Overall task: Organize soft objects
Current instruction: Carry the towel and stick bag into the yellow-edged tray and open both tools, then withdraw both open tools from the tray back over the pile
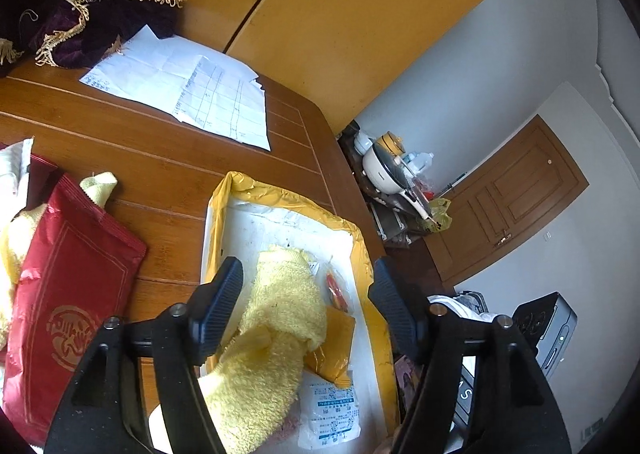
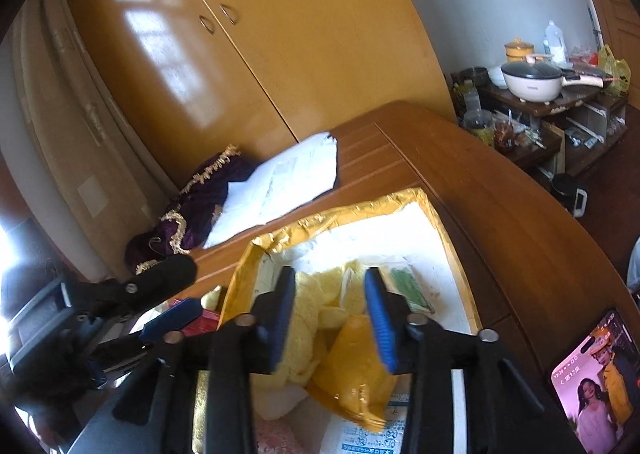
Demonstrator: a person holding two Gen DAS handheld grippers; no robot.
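Wooden table (image 1: pixel 168 157): foam box (image 1: pixel 216 221), red pouch (image 1: pixel 68 278), papers (image 1: pixel 192 93), purple fringed cloth (image 1: pixel 80 25), phone (image 2: pixel 596 386).

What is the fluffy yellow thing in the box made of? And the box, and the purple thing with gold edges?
The yellow towel looks like terry cloth: fuzzy, looped, matte. The box seems to be white foam, chalky and scuffed inside, with glossy, wrinkled yellow tape on its rim. The purple cloth looks like velvet, deep and softly shiny, with a gold thread fringe.
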